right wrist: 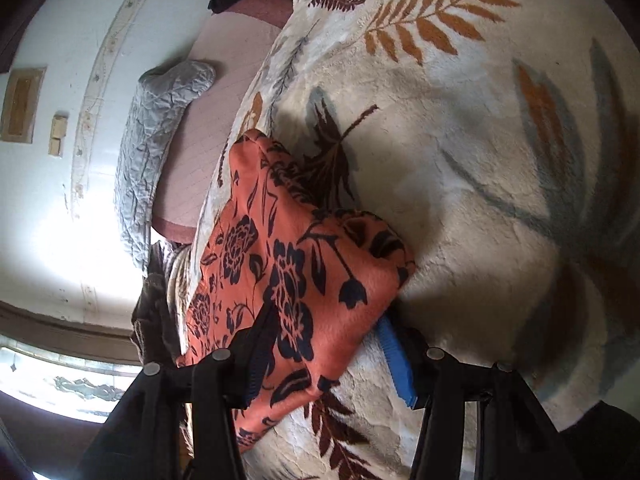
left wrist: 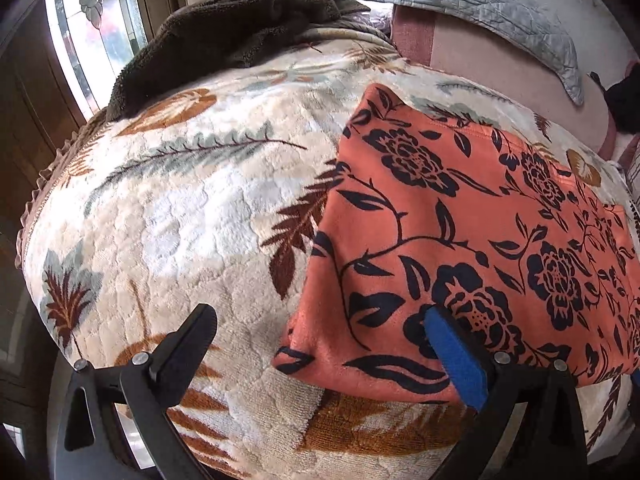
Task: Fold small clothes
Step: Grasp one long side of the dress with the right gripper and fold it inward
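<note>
Nearest to me, the left gripper is hanging over the bed with its jaws spread wide and pinching nothing; one black finger is hovering over bare blanket while the blue-padded finger is sitting over the near corner of the orange floral garment, and whether it is touching the cloth I cannot tell. The right gripper is working at the other side, its jaws about half spread and straddling a bunched corner of the same garment; the cloth is lying between the fingers, with the dark finger over it and the blue pad just beside its edge, but the pads are not looking pressed onto it, so I am reading that as a loose straddle and no grip. The garment itself is lying on the cream leaf-patterned blanket, already looking doubled into a thick, roughly rectangular pad with a rounded folded edge on the near side, though its right-hand end is still humped and uneven. So the folding is seeming well along: the main folds are appearing done, and what is remaining is probably flattening or squaring that lumpy corner. Farther back a brown fleecy heap is waiting on the bed, perhaps another piece to fold, and beyond it a grey quilted pillow is lying near the wall
</note>
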Available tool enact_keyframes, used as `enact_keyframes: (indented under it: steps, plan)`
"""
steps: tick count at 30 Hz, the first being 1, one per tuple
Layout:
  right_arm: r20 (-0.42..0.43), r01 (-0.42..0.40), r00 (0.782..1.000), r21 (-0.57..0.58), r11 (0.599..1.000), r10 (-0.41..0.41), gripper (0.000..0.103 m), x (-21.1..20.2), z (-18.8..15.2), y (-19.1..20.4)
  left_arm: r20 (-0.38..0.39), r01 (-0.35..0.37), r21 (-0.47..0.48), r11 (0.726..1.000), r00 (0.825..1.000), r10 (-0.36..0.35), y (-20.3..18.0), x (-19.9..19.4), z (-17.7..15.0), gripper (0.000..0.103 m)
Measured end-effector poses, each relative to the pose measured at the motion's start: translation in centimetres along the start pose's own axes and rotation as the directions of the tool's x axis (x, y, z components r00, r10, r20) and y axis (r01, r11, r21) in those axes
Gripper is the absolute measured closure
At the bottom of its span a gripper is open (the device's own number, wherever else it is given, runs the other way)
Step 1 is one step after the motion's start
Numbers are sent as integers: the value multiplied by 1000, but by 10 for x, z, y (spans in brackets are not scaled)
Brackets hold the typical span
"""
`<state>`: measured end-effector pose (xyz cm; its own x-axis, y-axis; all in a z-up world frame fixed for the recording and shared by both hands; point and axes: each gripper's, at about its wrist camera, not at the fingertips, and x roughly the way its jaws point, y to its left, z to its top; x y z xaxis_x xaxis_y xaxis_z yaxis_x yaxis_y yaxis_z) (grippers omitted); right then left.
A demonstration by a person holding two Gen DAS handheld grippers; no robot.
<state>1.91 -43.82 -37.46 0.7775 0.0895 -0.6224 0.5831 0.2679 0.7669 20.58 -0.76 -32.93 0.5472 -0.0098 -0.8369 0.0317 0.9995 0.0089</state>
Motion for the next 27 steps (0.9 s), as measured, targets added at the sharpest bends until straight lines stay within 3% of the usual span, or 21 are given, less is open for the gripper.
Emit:
enact_keyframes:
  steps: [3,5,7,8,10,14,17,20,27]
  plan:
    - [23,-32,999,31,999,31,47,8,9,0,43,-9,6,1000,999,9,1,-4,2,0]
    - [36,-42,999,36,998,41,48,13,12,1,-32,-22,16,1000,999,23,-1,15,-1,0]
    - [47,-27,999,1,1000,27,54,13,12,7,-41,17,-58,998,999,-20,5,18,-4,0]
    - [49,-5,999,-23,1000,6,69,14,12,11,-55,30,-71,997,998,-34,7,18,-2,0]
    - [55,15,998,-43,999,-13,76,15,9,14,-60,41,-70,997,997,-45,10,17,3,0]
    - [119,67,992,-175,982,-47,83,3,-1,38,16,-46,-76,996,999,47,15,4,7,0]
    - [181,123,981,-337,933,-64,84,-8,-18,76,4,-66,-54,996,998,66,16,5,10,0]
    - [190,118,981,-478,870,-28,84,-16,-39,124,36,-64,-92,994,997,67,28,-3,20,0]
    - [64,-15,995,-668,744,77,84,-3,-115,226,115,-149,-257,955,976,183,91,-27,40,0]
